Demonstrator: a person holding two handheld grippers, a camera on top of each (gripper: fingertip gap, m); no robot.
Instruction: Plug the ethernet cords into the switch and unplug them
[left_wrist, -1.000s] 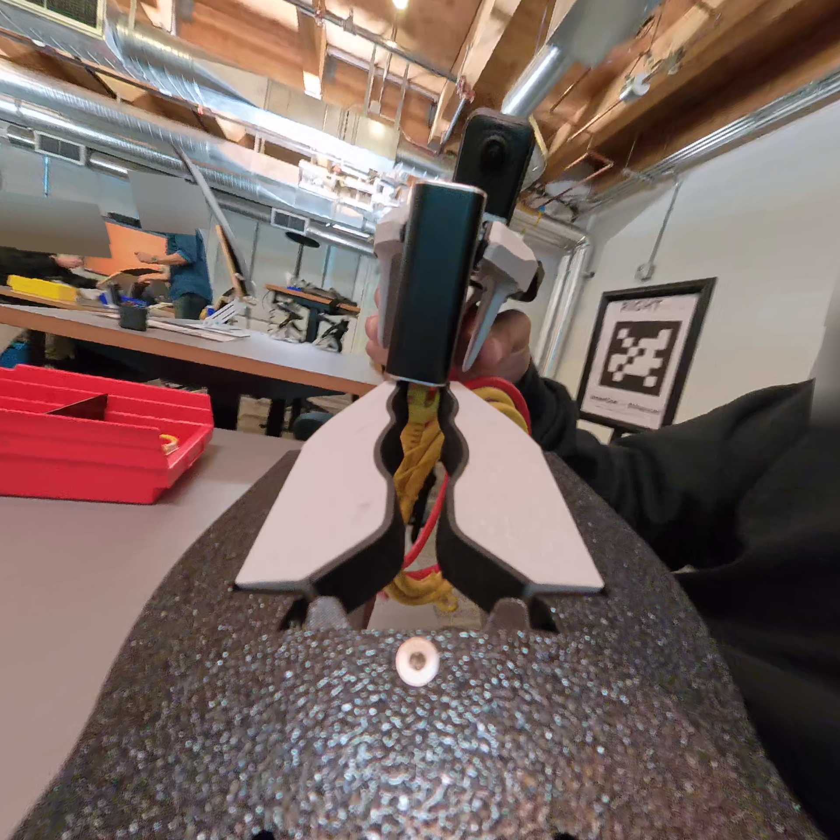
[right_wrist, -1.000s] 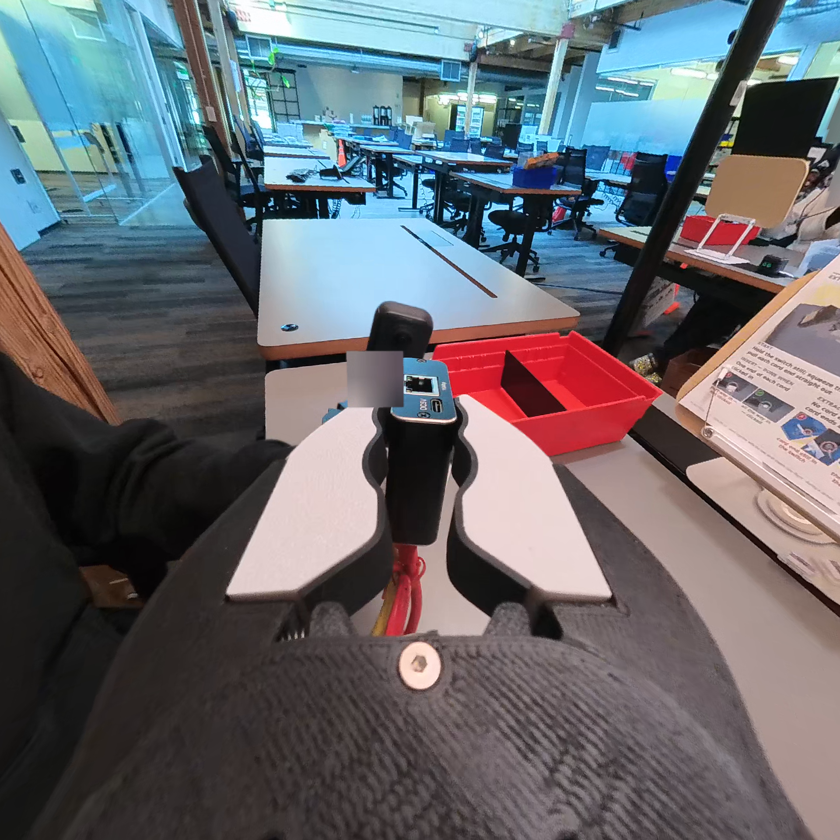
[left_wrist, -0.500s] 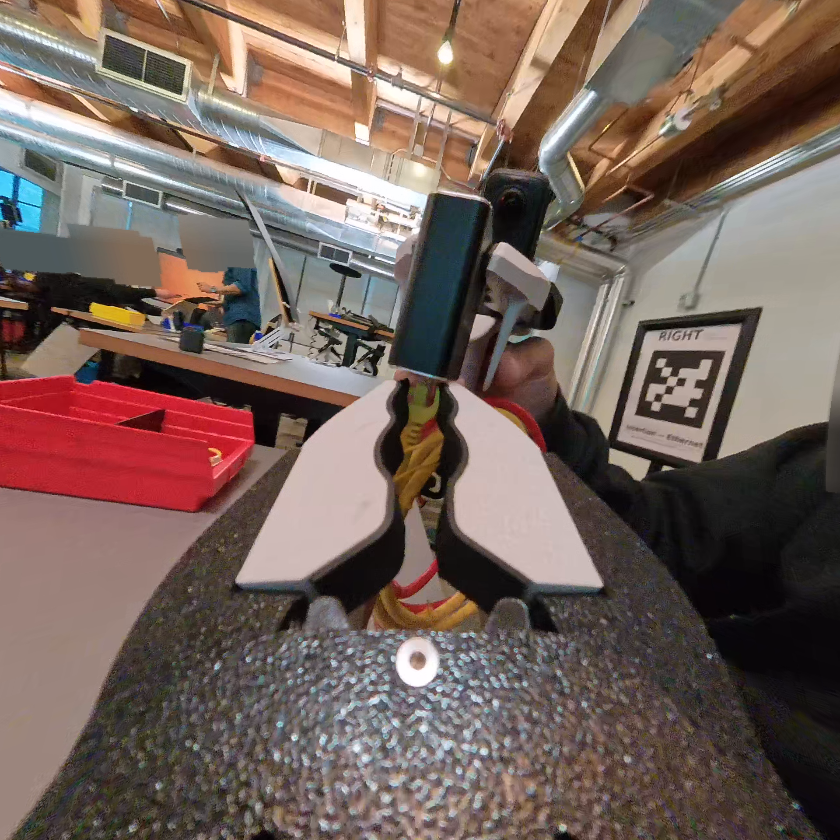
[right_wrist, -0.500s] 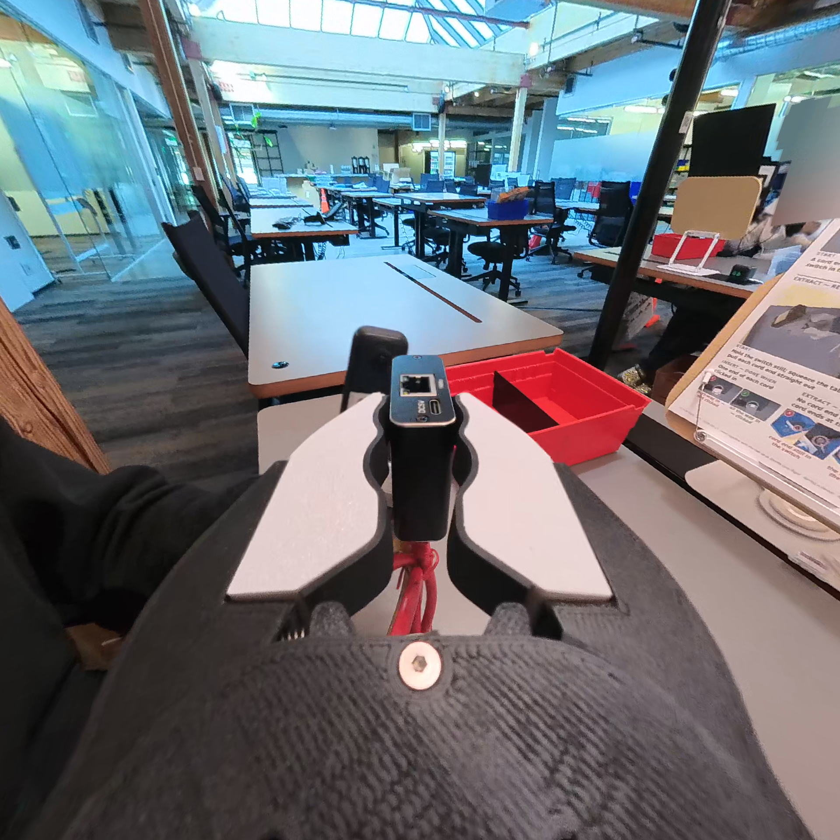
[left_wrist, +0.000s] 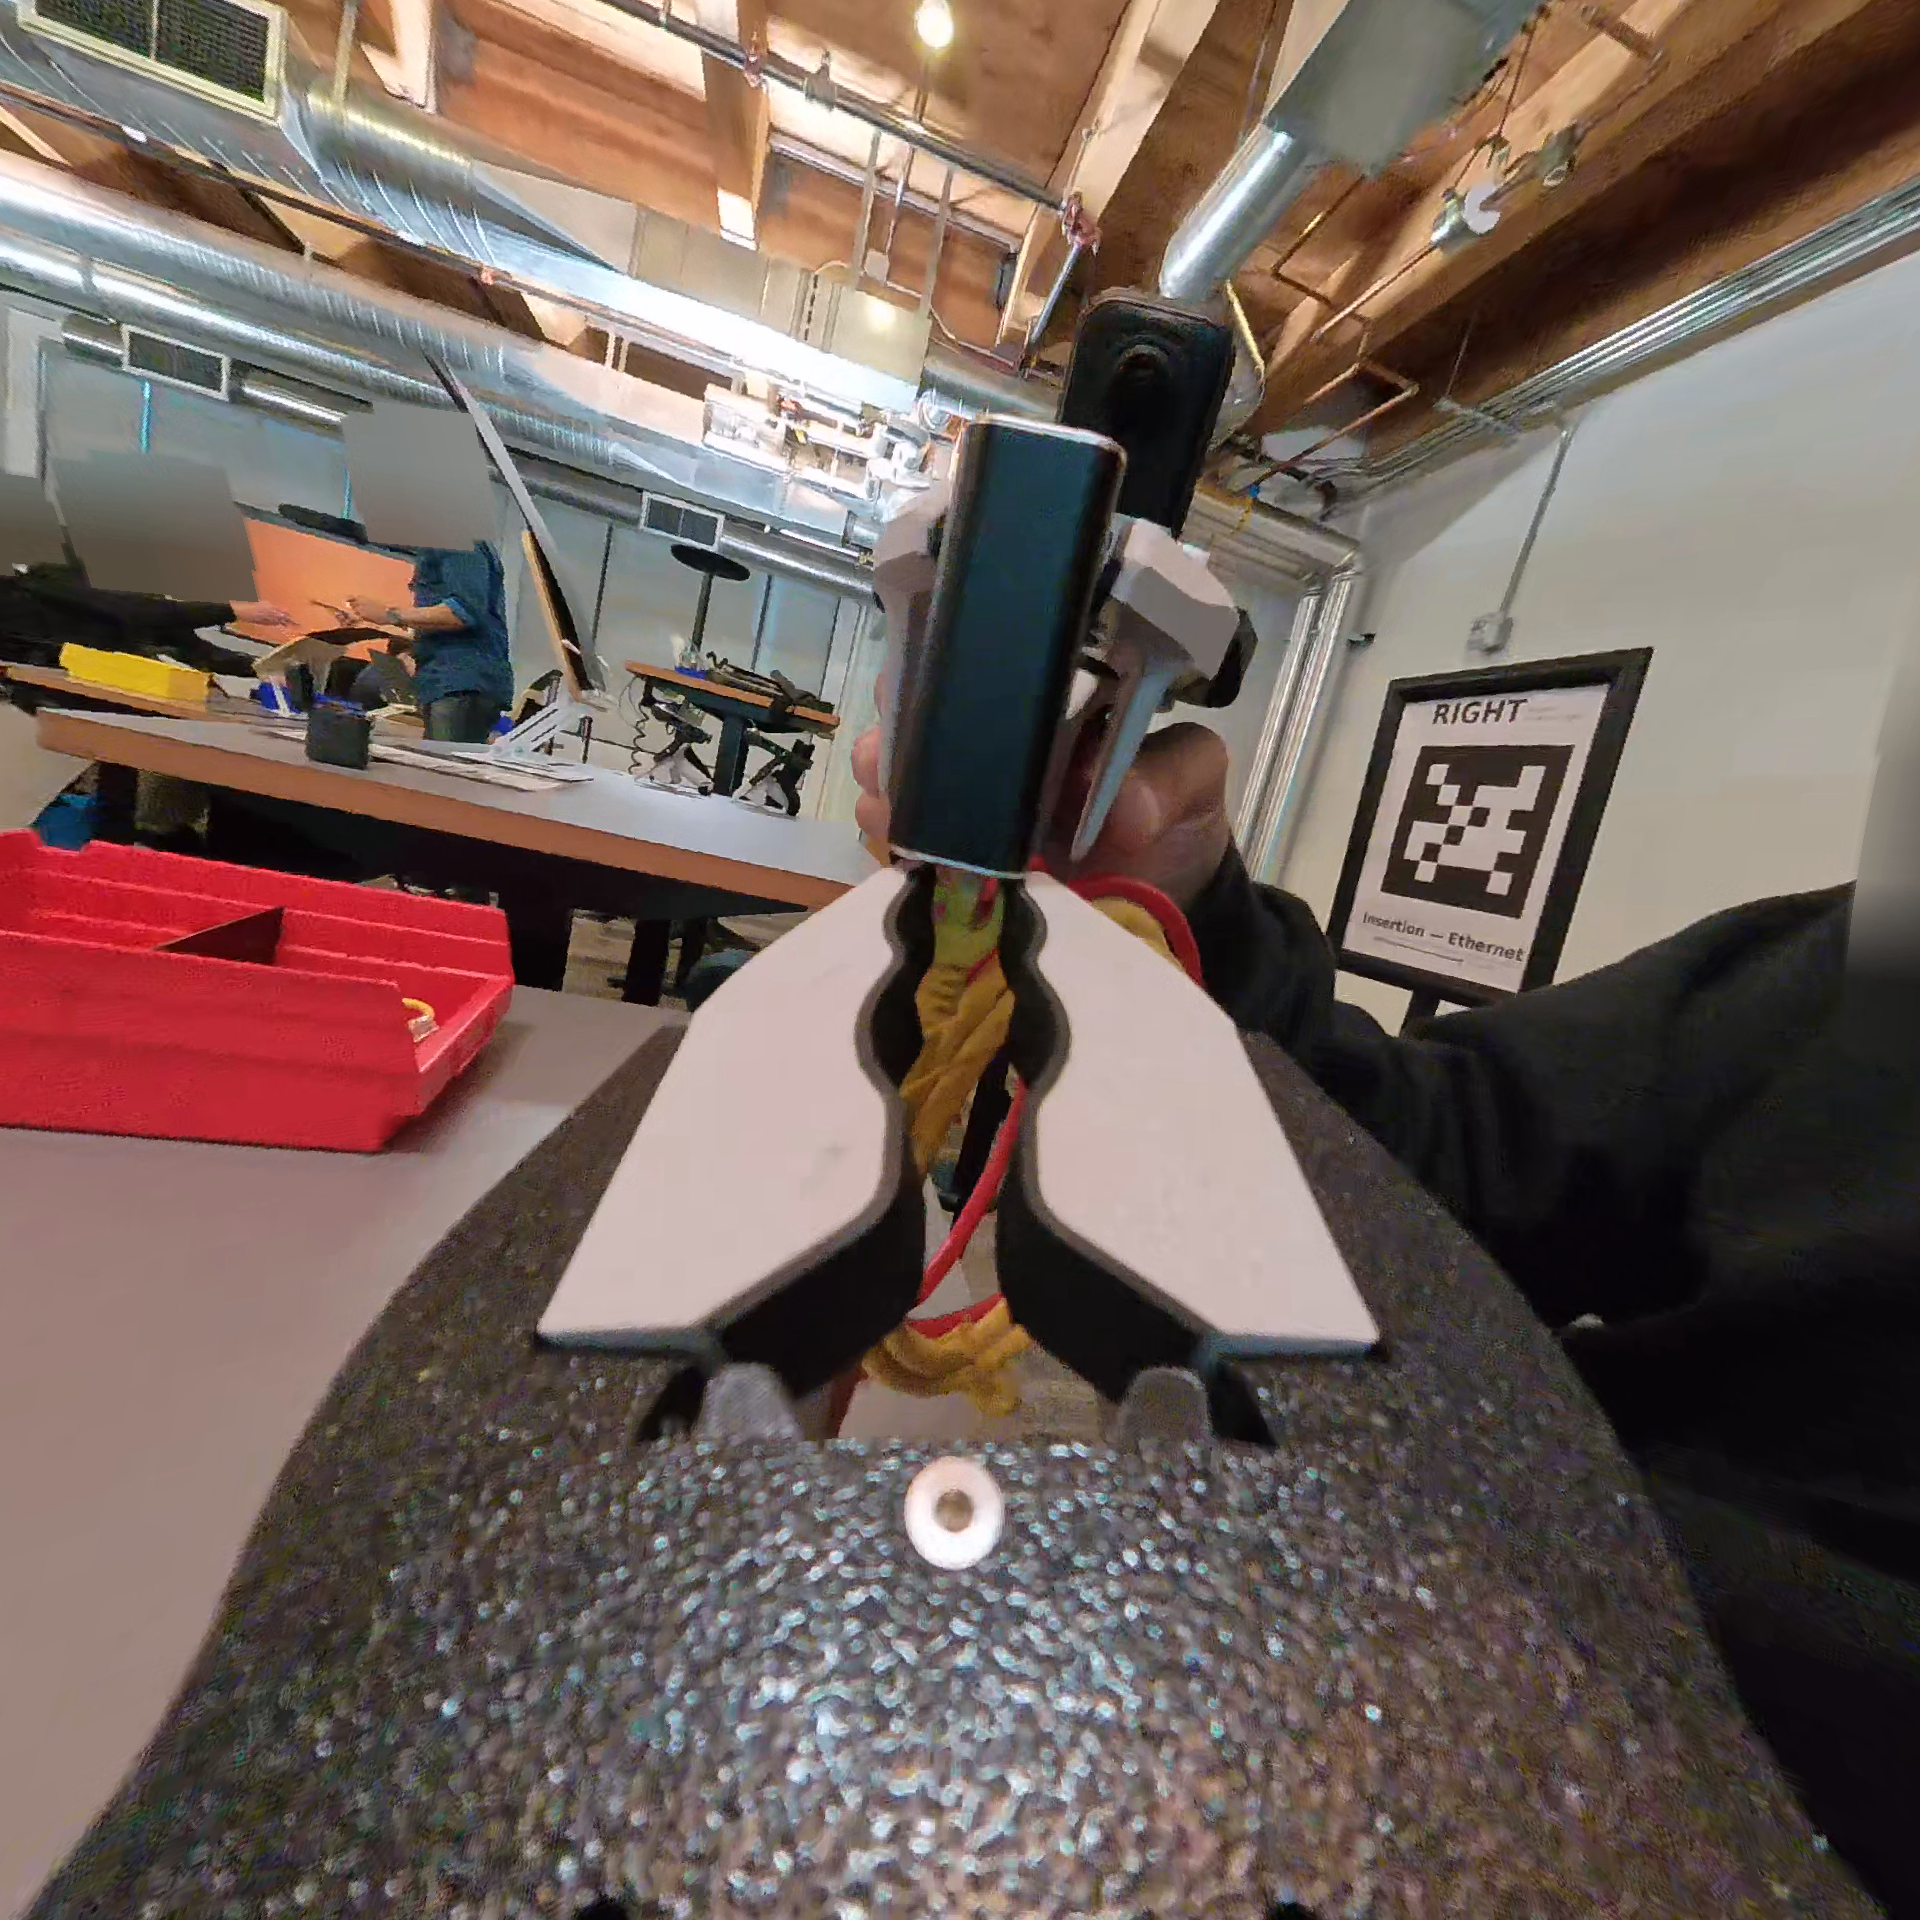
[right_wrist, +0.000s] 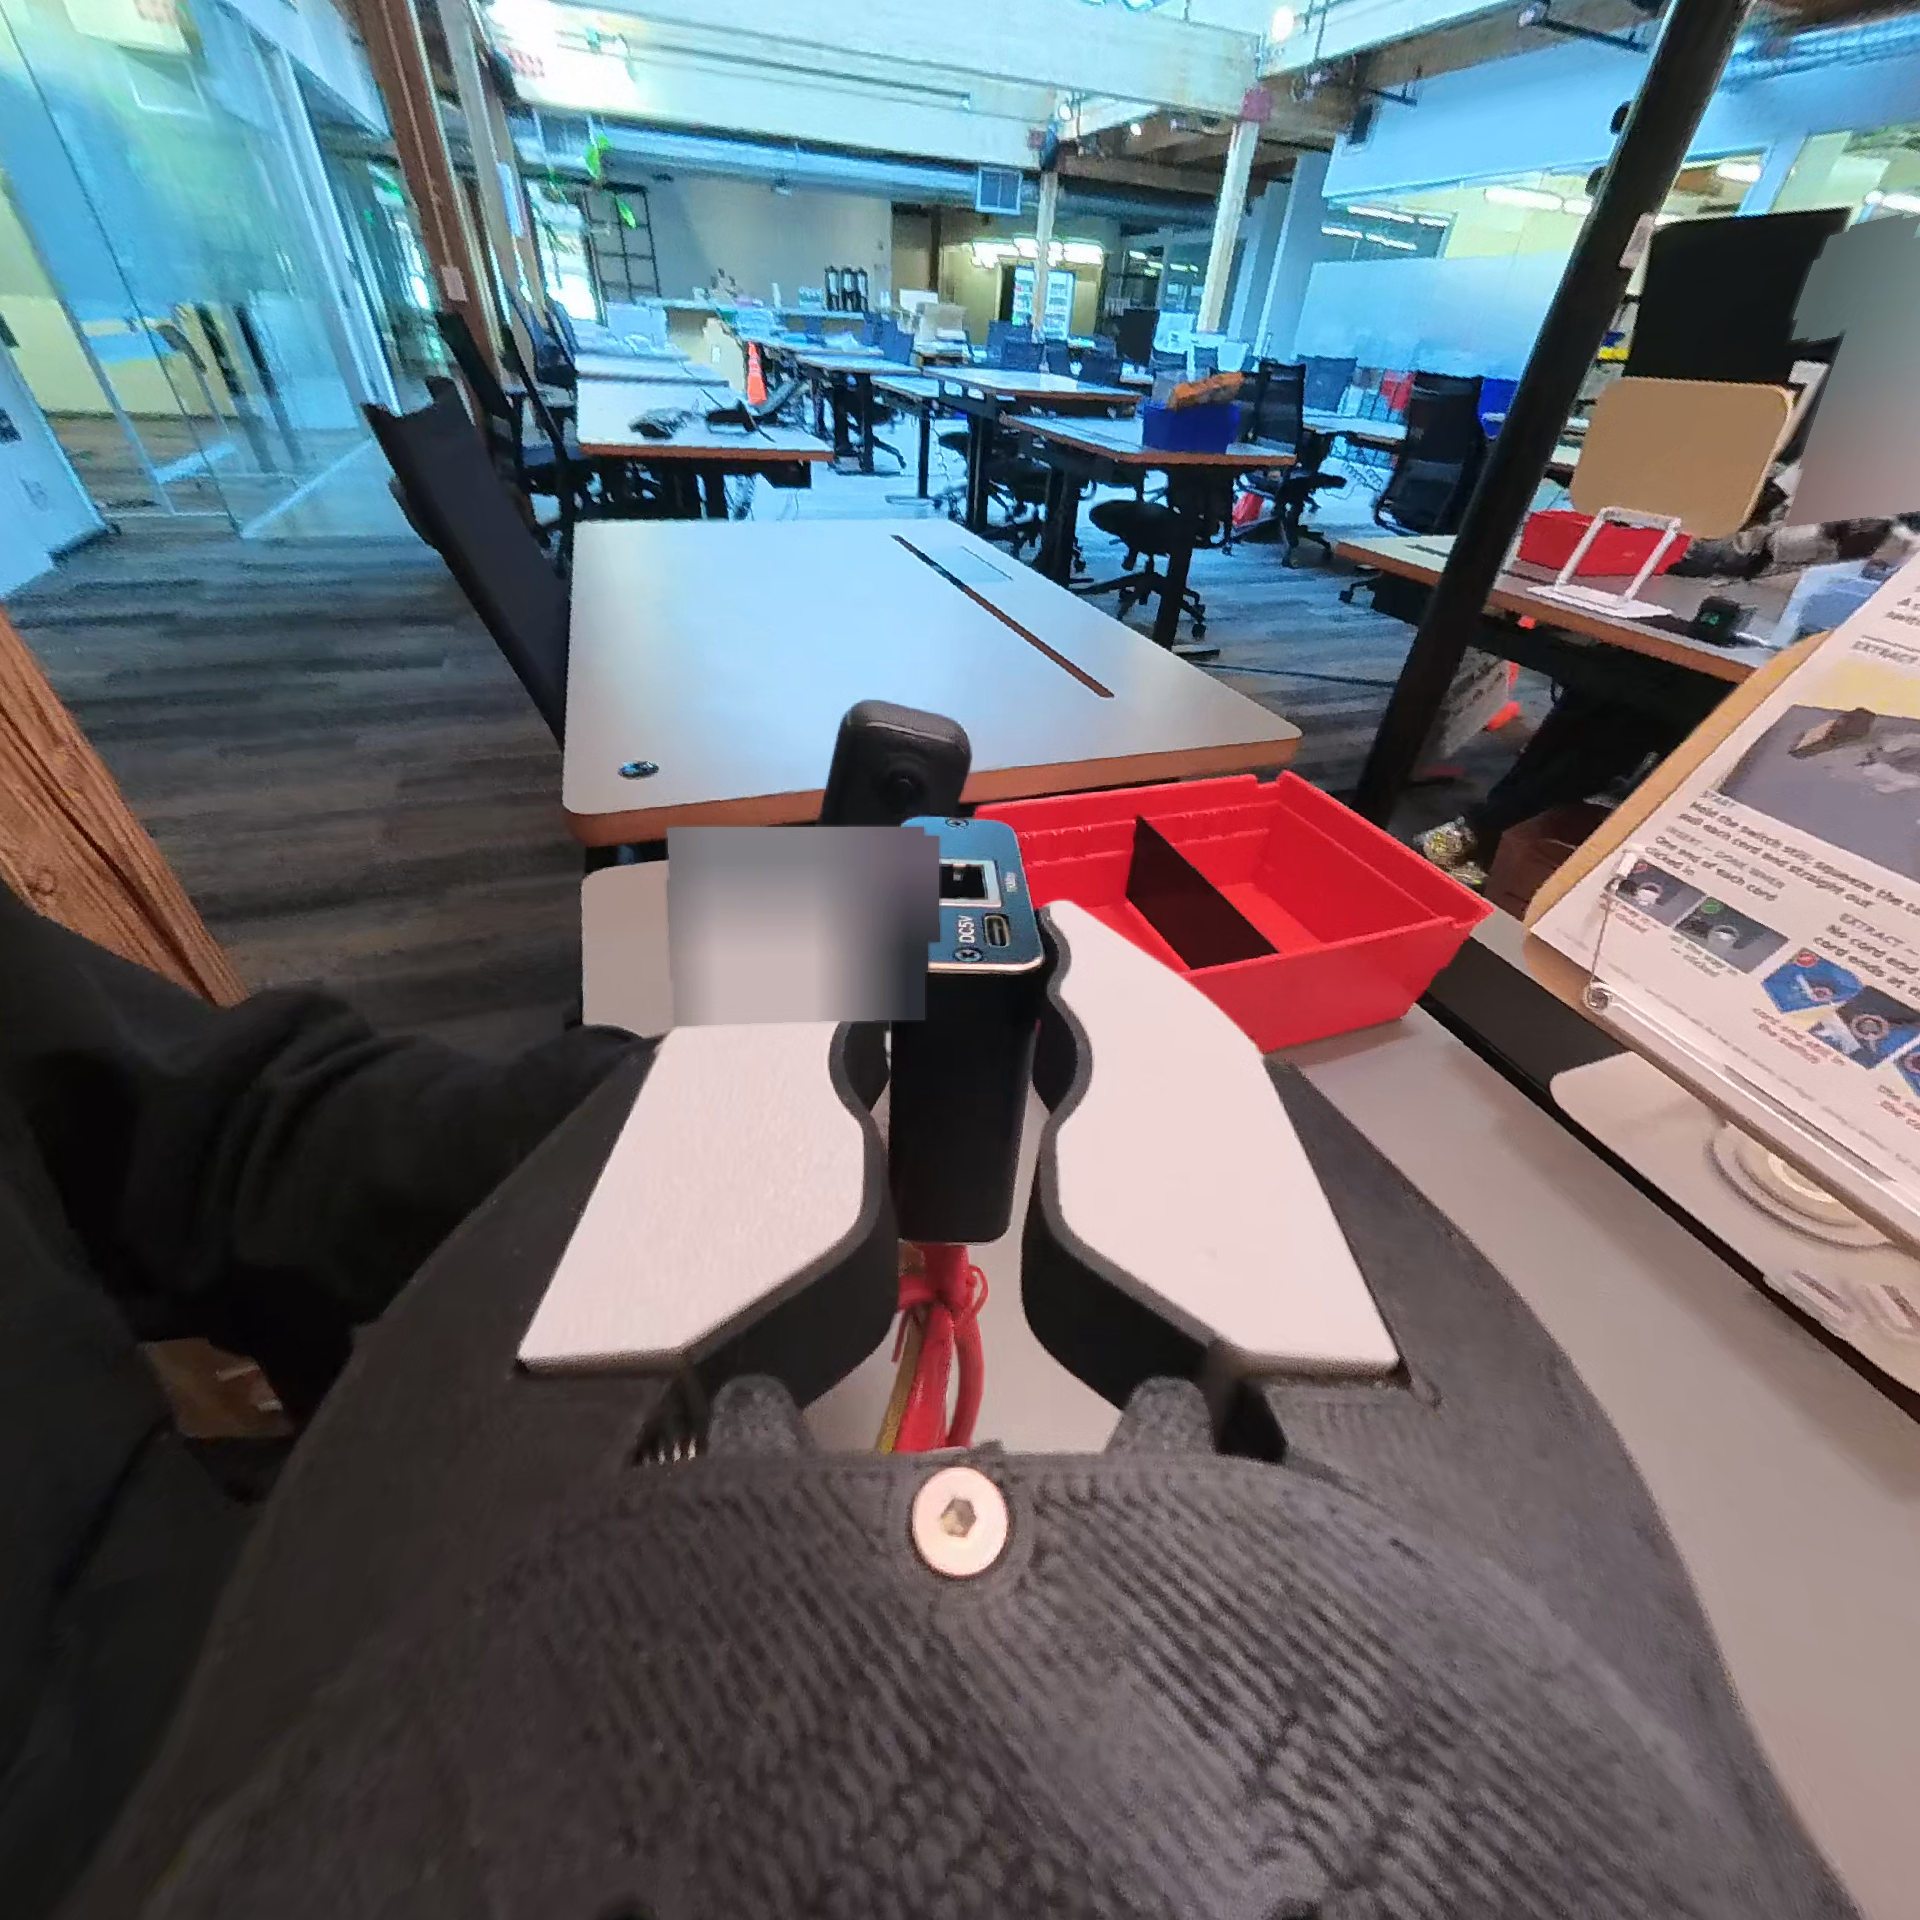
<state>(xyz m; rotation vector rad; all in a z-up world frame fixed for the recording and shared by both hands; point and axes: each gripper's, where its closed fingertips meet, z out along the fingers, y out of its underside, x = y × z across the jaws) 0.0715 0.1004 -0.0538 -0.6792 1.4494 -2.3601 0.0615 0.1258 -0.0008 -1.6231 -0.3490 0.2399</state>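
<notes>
A: So, from the left: what is on the table and in the grippers?

B: At far left a red bin (left_wrist: 239, 997) sits on the grey table (left_wrist: 187, 1351). In the left wrist view, the left gripper (left_wrist: 961, 914) is closed on a yellow cord (left_wrist: 951, 1049) just under the black switch (left_wrist: 997, 665). A red cord (left_wrist: 971, 1195) hangs beside it. The right gripper (right_wrist: 961, 1049) clamps the switch body from both sides, holding it upright above the table.

A: How would they handle?

B: The switch looks like a small, rigid, light metal box, probably smooth, so flat side faces are the sound hold. The cords look limp and braided; I would grip near the plug, where it is stiff.

A: Any change from a second ago?

B: Both grips are unchanged. The switch has tilted slightly, and in the right wrist view its blue port face (right_wrist: 987, 904) has turned rightward.
</notes>
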